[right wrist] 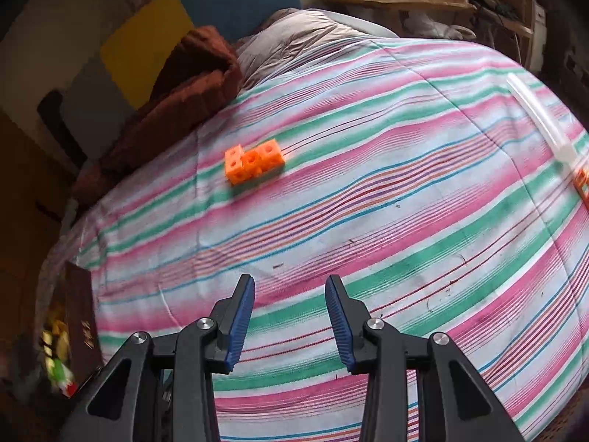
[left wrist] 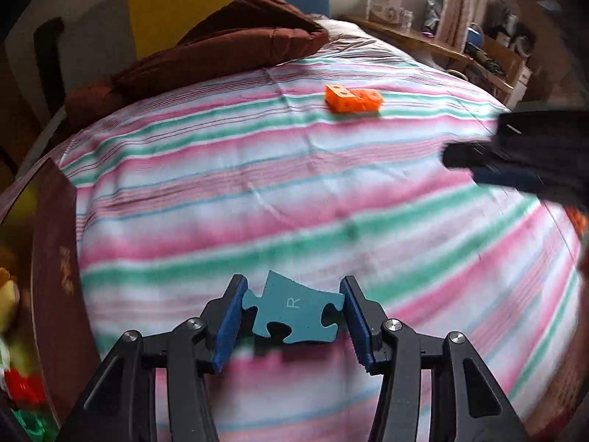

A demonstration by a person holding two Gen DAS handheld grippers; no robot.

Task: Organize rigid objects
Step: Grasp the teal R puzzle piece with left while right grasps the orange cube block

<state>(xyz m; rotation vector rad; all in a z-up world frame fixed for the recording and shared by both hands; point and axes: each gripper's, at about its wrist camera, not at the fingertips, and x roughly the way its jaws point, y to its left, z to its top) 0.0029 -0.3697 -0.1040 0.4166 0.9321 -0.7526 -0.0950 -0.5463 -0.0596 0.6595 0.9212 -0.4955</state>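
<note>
My left gripper [left wrist: 292, 294] is shut on a teal jigsaw piece [left wrist: 294, 313] marked with a white R, held flat between the blue pads above the striped bedspread [left wrist: 257, 191]. An orange block of joined cubes [left wrist: 352, 98] lies farther back on the bed. In the right wrist view the same orange block [right wrist: 253, 164] sits ahead and to the left of my right gripper [right wrist: 290, 287], which stands open with nothing between its fingers. My right gripper also shows as a dark blurred shape [left wrist: 515, 154] at the right edge of the left wrist view.
A brown blanket [left wrist: 228, 44] is heaped at the head of the bed. A dark brown box [left wrist: 55, 276] with colourful toys stands off the bed's left edge. A clear plastic tube [right wrist: 541, 121] and another orange piece [right wrist: 581, 184] lie at the far right. Shelves [right wrist: 405, 0] stand behind.
</note>
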